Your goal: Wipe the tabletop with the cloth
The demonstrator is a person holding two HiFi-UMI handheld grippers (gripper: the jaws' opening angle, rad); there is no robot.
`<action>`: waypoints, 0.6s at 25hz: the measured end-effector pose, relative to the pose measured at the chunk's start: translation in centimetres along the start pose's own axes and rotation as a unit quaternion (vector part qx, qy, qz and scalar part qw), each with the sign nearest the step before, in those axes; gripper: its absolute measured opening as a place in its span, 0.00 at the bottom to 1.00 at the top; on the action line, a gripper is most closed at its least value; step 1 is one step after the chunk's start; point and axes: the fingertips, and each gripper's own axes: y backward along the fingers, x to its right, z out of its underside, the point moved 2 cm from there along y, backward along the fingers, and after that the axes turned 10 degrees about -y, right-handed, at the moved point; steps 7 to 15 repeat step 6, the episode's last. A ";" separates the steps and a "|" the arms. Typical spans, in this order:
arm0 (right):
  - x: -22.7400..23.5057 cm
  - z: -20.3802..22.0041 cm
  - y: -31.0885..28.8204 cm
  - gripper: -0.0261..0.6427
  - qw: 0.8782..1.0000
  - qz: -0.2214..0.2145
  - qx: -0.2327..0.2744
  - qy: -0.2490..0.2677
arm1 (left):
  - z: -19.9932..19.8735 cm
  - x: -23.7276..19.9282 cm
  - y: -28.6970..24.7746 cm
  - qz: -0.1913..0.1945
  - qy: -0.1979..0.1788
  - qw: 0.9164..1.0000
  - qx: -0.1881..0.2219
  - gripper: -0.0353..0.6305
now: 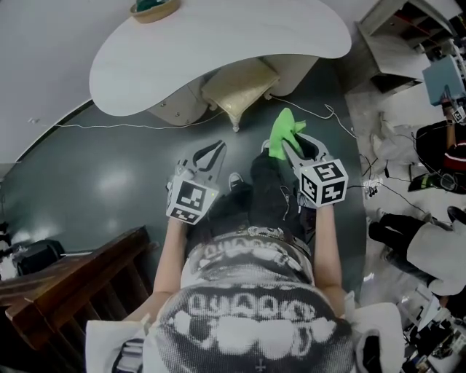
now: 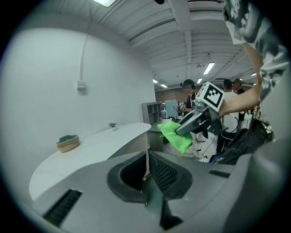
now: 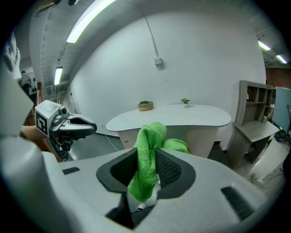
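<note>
Head view shows the white bench ahead of me, well apart from both tools. My left hand-held gripper is clenched with nothing in it. My right hand-held gripper grasps the green cloth in the air above the floor. A small basket stands on the bench's far side.

This looks like an office or a lab room. A curved white tabletop stands by a plain white wall. Grey open shelves stand beside it, under long ceiling lamps.
</note>
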 end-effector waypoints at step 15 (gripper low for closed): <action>0.9 -0.7 0.1 0.22 1.000 0.007 0.004 0.011 | -0.1 -0.1 -0.1 -0.003 0.000 1.000 0.001 0.08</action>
